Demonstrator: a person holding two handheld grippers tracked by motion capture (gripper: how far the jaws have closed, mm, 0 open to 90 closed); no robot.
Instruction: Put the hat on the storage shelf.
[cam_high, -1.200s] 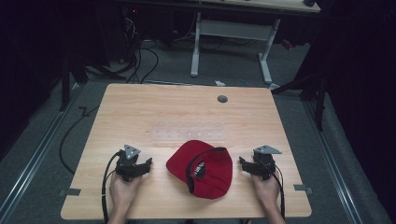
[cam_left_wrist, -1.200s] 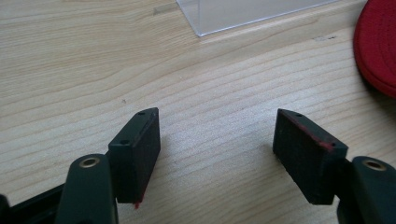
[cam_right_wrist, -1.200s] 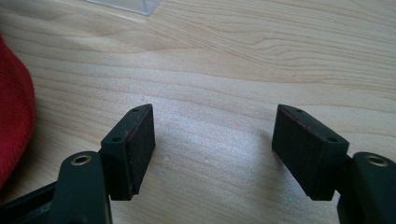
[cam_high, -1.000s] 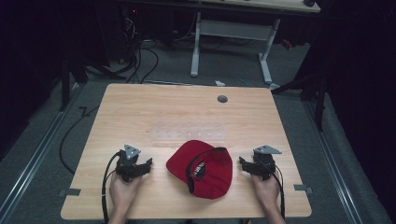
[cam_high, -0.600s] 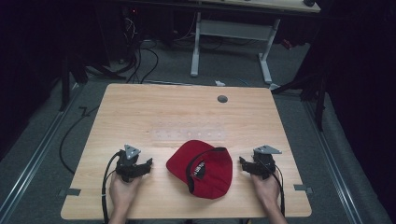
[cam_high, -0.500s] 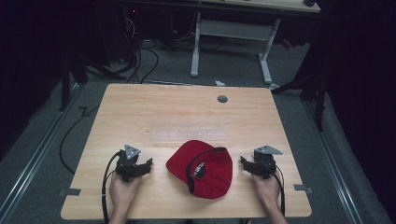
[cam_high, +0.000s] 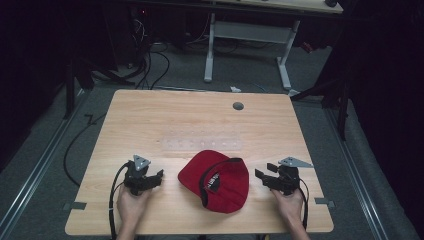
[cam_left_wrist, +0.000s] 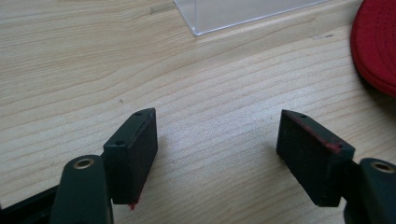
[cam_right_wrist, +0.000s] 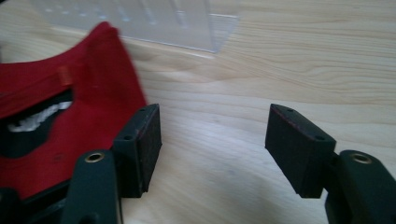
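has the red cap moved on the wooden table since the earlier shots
No. The red fabric cap lies in the same spot just below the clear plastic strip, between the two grippers, as in the earlier high views.

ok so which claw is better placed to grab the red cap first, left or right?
Probably right. The right claw sits open just beside the red cap, whose fabric already lies against its jaw in the right gripper view. The left claw, also open, faces bare table with the cap off to one side.

Red cap (cam_high: 215, 180) with white lettering — pale wood-grain table (cam_high: 200, 120), black claws.
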